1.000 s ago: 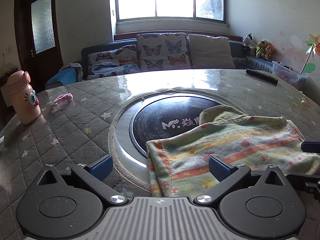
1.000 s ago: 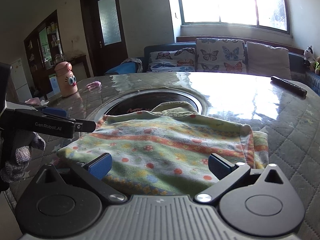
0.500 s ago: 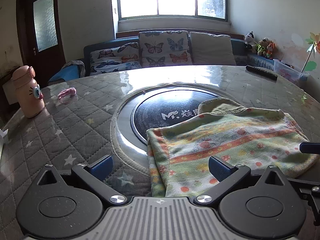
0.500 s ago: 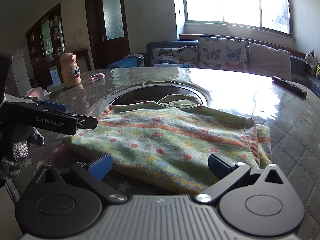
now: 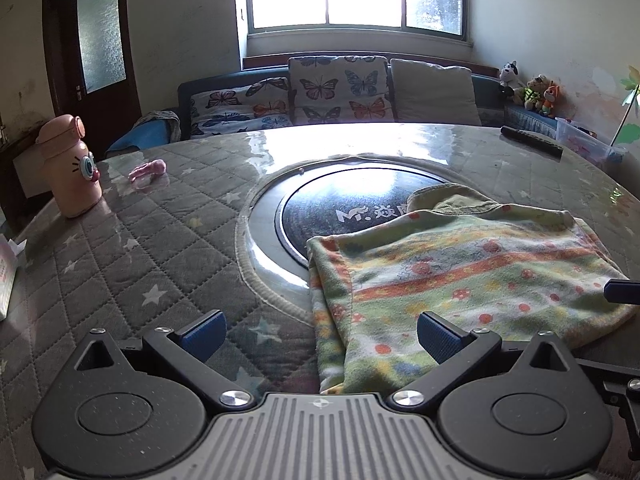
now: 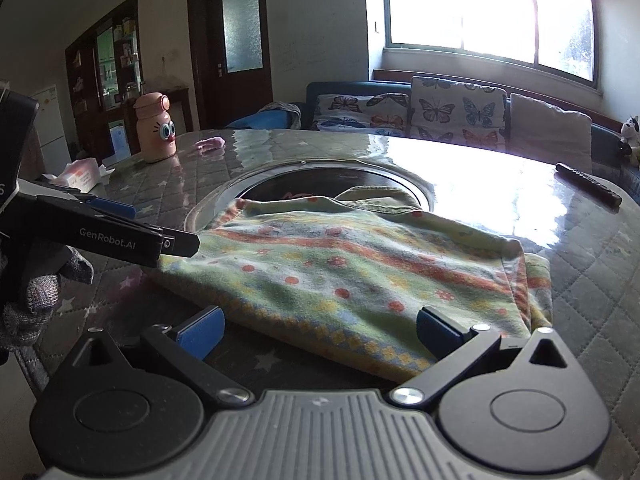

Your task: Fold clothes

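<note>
Cloth (image 5: pixel 460 276), floral and folded, lies at the table's (image 5: pixel 140 264) near rim, its far edge overlapping the round inset hob (image 5: pixel 344 204). Left gripper (image 5: pixel 320 330) and right gripper (image 6: pixel 320 326) hang spread wide, empty, at its near hem. Bare quilted cover stretches toward 10 o'clock, up to a pink bottle (image 5: pixel 72 168); a sofa (image 5: pixel 332 92) sits under the window at 12.

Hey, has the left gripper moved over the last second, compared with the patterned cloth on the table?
Yes. The left gripper has pulled back and up from the patterned cloth: the cloth's near edge, once hidden behind the gripper body, now shows.
</note>
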Tool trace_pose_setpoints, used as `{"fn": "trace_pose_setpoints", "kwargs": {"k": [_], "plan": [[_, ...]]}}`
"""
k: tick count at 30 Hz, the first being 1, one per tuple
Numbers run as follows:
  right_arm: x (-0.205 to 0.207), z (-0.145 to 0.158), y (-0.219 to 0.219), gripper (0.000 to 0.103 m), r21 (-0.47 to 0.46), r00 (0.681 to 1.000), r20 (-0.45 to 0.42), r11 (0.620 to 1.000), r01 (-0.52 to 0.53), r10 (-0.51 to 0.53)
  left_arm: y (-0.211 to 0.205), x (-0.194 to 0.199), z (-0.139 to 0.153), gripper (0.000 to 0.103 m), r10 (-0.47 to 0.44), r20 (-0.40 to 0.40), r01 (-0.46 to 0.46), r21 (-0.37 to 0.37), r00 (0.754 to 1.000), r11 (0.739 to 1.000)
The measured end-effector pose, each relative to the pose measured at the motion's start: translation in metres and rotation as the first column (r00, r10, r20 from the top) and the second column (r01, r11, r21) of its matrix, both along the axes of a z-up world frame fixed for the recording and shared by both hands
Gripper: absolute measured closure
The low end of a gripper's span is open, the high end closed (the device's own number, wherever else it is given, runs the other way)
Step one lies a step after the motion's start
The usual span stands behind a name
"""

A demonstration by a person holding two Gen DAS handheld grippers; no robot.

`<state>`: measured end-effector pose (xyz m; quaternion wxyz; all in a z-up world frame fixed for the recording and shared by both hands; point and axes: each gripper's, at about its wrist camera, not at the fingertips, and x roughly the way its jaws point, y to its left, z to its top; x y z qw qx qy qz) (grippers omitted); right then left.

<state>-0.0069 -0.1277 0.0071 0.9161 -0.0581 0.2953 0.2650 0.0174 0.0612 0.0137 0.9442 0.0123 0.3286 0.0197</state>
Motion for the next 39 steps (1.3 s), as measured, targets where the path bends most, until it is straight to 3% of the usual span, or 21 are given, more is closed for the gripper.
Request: {"fn": "trace_pose_setpoints", "kwargs": {"k": [8,39], "plan": [[-0.003,-0.002,0.012,0.0,-0.037,0.999,0.013,0.998,-0.044,0.045,0.014,-0.002,-0.002,0.0,0.038,-0.01,-0.038,-0.004,0.999,0.999],[0.002,0.003,0.047,0.0,-0.095,0.982,0.017,0.978,-0.186,0.189,0.028,0.007,-0.005,0.0,0.035,-0.035,-0.035,0.005,0.999,0.999]]}}
